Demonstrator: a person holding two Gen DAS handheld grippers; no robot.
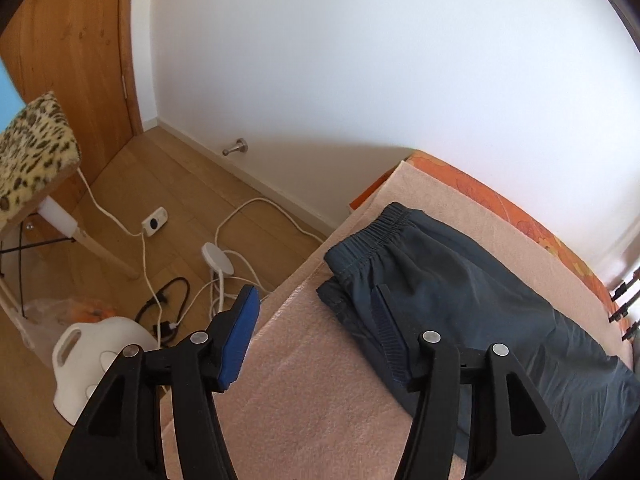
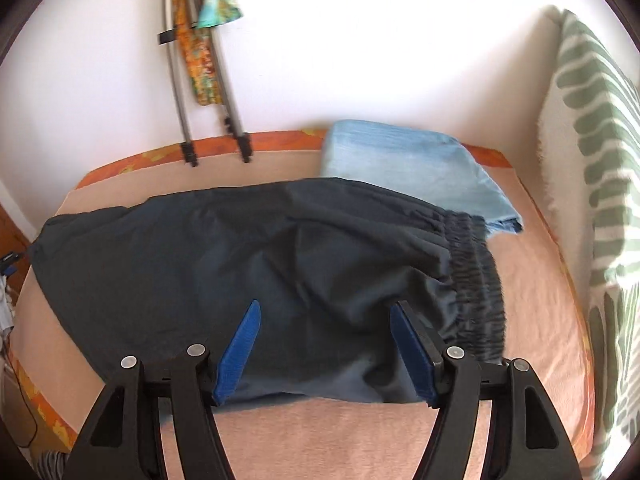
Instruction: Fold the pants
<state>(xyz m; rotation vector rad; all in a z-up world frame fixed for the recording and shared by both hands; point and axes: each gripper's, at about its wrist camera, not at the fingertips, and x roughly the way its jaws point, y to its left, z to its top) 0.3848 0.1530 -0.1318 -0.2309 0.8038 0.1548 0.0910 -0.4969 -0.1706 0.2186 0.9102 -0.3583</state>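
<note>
I'm holding my left gripper [image 1: 316, 312] wide apart, gripping nothing, over the near edge of the pink towel [image 1: 304, 408]. The dark pants [image 2: 240, 264] are lying folded on it, waistband beside the light blue cloth [image 2: 416, 168]. My right gripper [image 2: 324, 316] is hovering spread over them.

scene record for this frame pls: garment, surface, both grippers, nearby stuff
garment: dark pants, lying flat on the bed, elastic waistband visible
surface: pink towel over orange bedcover
left gripper: open, holding nothing, one pad over the pants
right gripper: open, over the pants' near edge
nearby: folded light blue cloth beyond the pants; white cables on the floor
</note>
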